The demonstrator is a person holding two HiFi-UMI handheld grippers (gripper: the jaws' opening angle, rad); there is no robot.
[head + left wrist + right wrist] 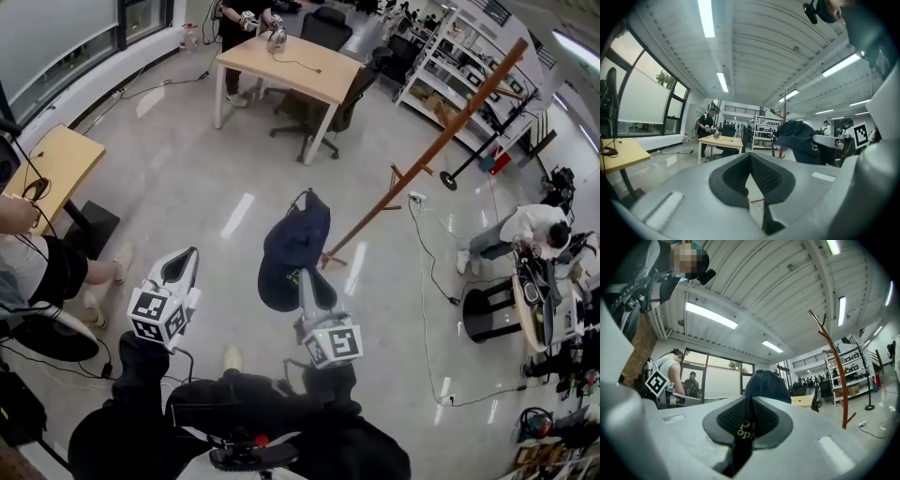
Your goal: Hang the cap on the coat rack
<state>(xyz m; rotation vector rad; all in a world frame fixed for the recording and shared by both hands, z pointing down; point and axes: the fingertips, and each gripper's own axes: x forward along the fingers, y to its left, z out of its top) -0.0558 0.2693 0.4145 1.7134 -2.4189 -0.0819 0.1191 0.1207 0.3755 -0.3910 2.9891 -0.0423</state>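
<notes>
Looking down in the head view, the right gripper (307, 279) holds a dark navy fabric cap (292, 246) above the floor, near the foot of a brown wooden coat rack (441, 141). The left gripper (180, 266) hangs apart on the other side. In the left gripper view, its jaws are pressed together with nothing between them. In the right gripper view, the jaws pinch the cap's brim, with gold lettering showing between the pads. The rack stands beyond, to the right.

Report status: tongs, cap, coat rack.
Right tongs shut on the navy cap, held aloft. Left tongs shut, empty. Cap not yet hung; wooden coat rack stands ahead, nothing seen between.
</notes>
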